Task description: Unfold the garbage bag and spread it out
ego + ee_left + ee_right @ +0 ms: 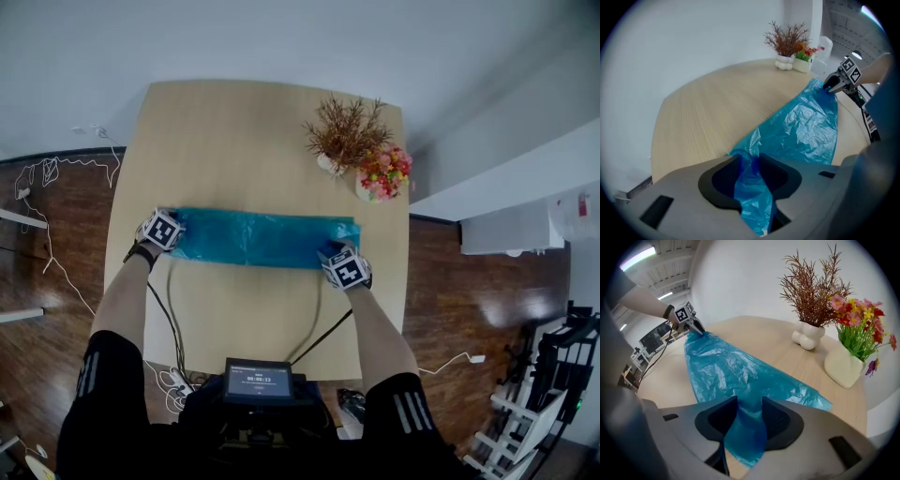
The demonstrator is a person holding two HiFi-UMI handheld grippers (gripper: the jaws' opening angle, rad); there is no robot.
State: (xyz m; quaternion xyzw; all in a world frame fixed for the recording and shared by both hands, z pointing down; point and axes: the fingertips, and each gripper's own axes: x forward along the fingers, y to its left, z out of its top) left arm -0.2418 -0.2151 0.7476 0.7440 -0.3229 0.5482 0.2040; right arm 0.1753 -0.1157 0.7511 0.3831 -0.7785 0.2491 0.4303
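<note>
The blue garbage bag (258, 236) lies stretched across mid-frame on the desk (234, 131), each end clamped by the left hand-held gripper (751, 171) and right hand-held gripper (746, 413); hard pulling may tear or slip the film, and spreading toward the vases (380, 178) at upper right risks toppling them, though bare desk lies upper left.

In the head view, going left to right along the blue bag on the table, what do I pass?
left tool → blue garbage bag → right tool
</note>
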